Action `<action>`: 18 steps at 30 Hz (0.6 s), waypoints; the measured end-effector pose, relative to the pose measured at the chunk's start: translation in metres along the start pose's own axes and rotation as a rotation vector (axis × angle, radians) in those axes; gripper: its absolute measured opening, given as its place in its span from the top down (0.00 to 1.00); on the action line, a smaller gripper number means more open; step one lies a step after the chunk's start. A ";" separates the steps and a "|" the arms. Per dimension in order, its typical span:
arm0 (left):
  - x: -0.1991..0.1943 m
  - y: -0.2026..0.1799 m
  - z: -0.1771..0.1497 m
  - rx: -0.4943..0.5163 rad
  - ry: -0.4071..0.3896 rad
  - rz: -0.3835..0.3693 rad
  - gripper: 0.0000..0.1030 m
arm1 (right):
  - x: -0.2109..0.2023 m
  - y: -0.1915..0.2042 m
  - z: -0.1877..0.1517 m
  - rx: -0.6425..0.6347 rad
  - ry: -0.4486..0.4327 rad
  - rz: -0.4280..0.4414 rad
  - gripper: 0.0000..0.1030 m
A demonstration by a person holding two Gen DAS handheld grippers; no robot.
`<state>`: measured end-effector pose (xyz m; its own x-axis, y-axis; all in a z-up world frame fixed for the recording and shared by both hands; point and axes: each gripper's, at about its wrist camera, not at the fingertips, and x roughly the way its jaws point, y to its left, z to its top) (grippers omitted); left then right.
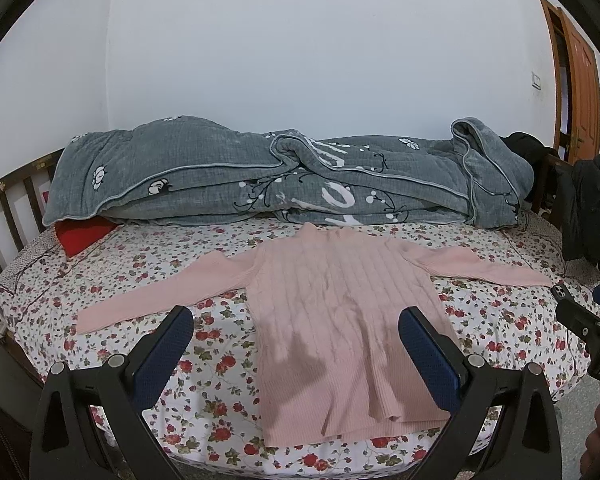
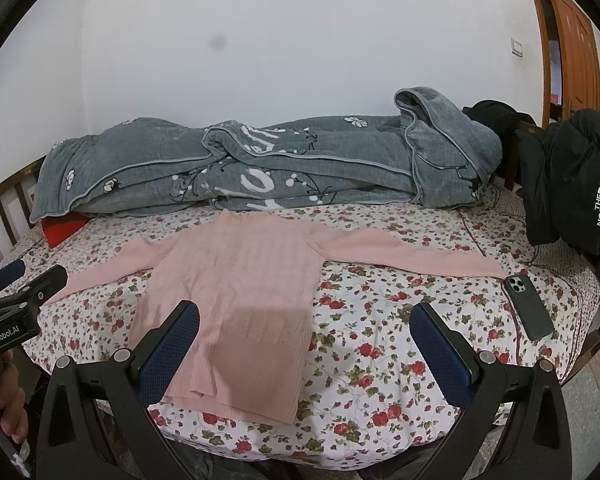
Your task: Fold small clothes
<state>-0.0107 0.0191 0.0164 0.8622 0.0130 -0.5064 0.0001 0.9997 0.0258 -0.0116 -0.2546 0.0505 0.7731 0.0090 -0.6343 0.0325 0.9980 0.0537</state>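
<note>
A pink ribbed sweater [image 1: 332, 304] lies flat and face down on the floral bed sheet [image 1: 148, 280], both sleeves spread out sideways. My left gripper [image 1: 296, 320] is open and empty, held above the sweater's lower half near the hem. In the right wrist view the sweater [image 2: 244, 280] lies left of centre. My right gripper [image 2: 304, 320] is open and empty, over the sweater's right hem corner and the sheet [image 2: 380, 320]. Each gripper shows at the edge of the other's view.
A rolled grey floral quilt [image 1: 260, 176] lies along the wall behind the sweater. A phone [image 2: 528, 306] lies on the bed's right side. A black jacket [image 2: 572, 184] hangs over the right bed rail. A red cushion [image 1: 80, 232] peeks out at the left.
</note>
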 end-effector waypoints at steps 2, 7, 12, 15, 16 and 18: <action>-0.001 0.001 0.001 -0.002 -0.001 -0.002 0.00 | 0.000 0.000 0.001 0.001 0.000 0.002 0.00; -0.001 0.004 0.004 -0.005 -0.003 -0.004 0.00 | 0.000 0.000 0.000 -0.001 0.000 0.001 0.00; -0.002 0.006 0.005 -0.006 -0.002 -0.002 0.00 | 0.000 0.001 0.000 -0.001 0.000 0.000 0.00; -0.003 0.006 0.004 -0.008 -0.003 -0.001 0.00 | 0.001 0.002 -0.001 -0.002 0.001 0.000 0.00; -0.003 0.006 0.004 -0.008 -0.004 -0.002 0.00 | 0.001 0.003 -0.001 -0.002 0.001 0.000 0.00; -0.003 0.006 0.004 -0.007 -0.003 -0.002 0.00 | 0.001 0.003 0.000 -0.003 0.000 -0.001 0.00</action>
<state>-0.0112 0.0254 0.0214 0.8640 0.0108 -0.5034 -0.0016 0.9998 0.0187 -0.0113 -0.2518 0.0499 0.7731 0.0082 -0.6343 0.0310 0.9982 0.0507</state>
